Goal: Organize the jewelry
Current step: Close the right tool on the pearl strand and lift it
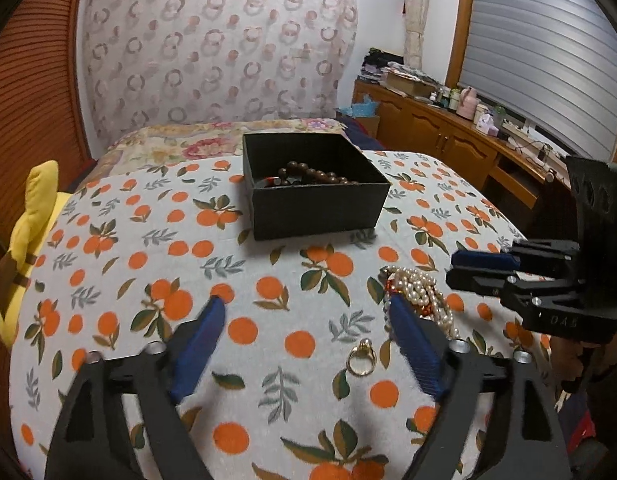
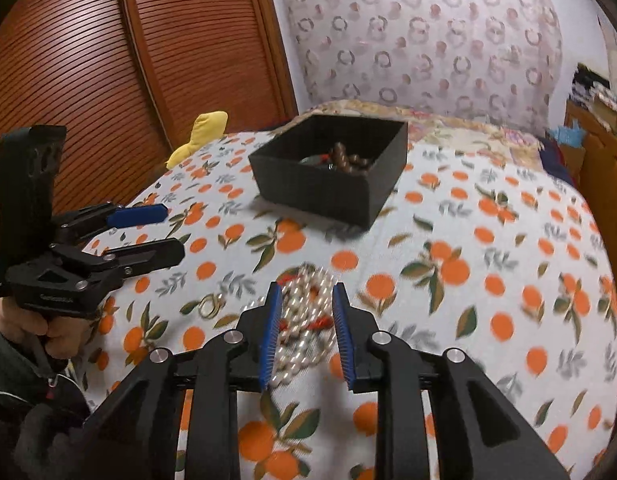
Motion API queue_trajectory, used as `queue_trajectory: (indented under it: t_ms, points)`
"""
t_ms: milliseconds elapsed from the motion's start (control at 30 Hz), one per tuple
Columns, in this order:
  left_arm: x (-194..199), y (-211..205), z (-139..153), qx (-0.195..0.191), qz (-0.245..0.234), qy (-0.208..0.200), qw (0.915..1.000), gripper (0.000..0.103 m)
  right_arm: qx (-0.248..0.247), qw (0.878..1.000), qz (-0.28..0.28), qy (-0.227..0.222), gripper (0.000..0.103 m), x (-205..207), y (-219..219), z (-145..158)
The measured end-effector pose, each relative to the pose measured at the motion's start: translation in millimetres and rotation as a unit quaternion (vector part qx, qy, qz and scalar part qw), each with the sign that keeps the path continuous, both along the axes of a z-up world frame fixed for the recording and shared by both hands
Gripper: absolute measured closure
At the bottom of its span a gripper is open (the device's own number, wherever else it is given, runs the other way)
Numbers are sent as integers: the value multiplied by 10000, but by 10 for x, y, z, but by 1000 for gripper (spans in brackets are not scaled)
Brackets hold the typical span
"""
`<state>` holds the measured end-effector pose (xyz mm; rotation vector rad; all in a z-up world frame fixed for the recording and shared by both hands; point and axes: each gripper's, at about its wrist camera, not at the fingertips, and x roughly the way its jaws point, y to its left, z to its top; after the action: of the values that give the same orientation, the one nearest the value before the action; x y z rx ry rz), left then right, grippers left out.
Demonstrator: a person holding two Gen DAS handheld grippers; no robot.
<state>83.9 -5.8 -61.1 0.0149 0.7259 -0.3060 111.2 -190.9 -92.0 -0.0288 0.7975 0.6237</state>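
A black open box [image 1: 320, 208] sits on the orange-print cloth and holds brown wooden beads [image 1: 314, 174]; it also shows in the right wrist view [image 2: 324, 192]. A pile of pearl necklaces [image 1: 418, 292] with red thread lies nearer, also in the right wrist view [image 2: 308, 320]. A gold ring [image 1: 362, 360] lies beside it, also in the right wrist view [image 2: 210, 305]. My left gripper [image 1: 304, 308] is open and empty above the cloth near the ring. My right gripper [image 2: 306, 294] is open with its blue pads either side of the pearl pile, not closed on it.
A yellow plush toy [image 1: 26, 240] lies at the bed's left edge. A wooden slatted wardrobe [image 2: 128, 60] stands on the left. A wooden cabinet [image 1: 448, 136] with clutter stands on the right under a window. A floral quilt [image 1: 196, 140] lies behind the box.
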Motion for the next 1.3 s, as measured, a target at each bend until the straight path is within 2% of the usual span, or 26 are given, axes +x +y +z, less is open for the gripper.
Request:
queue_trajectory:
  t_ms: [267, 500, 567, 733, 800, 867, 1100, 1300]
  points:
    - [-111, 28, -75, 30, 105, 61, 9999, 17, 16, 9990, 22, 456, 75, -43, 131, -189]
    - [-155, 41, -122, 27, 93, 117, 9999, 17, 87, 9979, -98, 636, 74, 32, 158, -204]
    - [-155, 47, -126, 12, 96, 121, 9999, 17, 94, 9973, -159, 704, 70, 80, 156, -223]
    - [-152, 47, -136, 17, 104, 129, 9999, 17, 8, 9978, -198, 630, 70, 124, 190, -219]
    - [-152, 48, -140, 13, 98, 126, 9999, 17, 0, 9981, -152, 596, 77, 115, 199, -215]
    - [-150, 51, -140, 14, 101, 131, 9999, 17, -12, 9984, -152, 536, 97, 103, 194, -198]
    - [-150, 48, -140, 14, 89, 131, 9999, 17, 9, 9994, -179, 288, 98, 68, 93, -92]
    - [-142, 5, -169, 57, 0, 168, 9998, 17, 11, 9995, -319, -63, 98, 43, -58, 130]
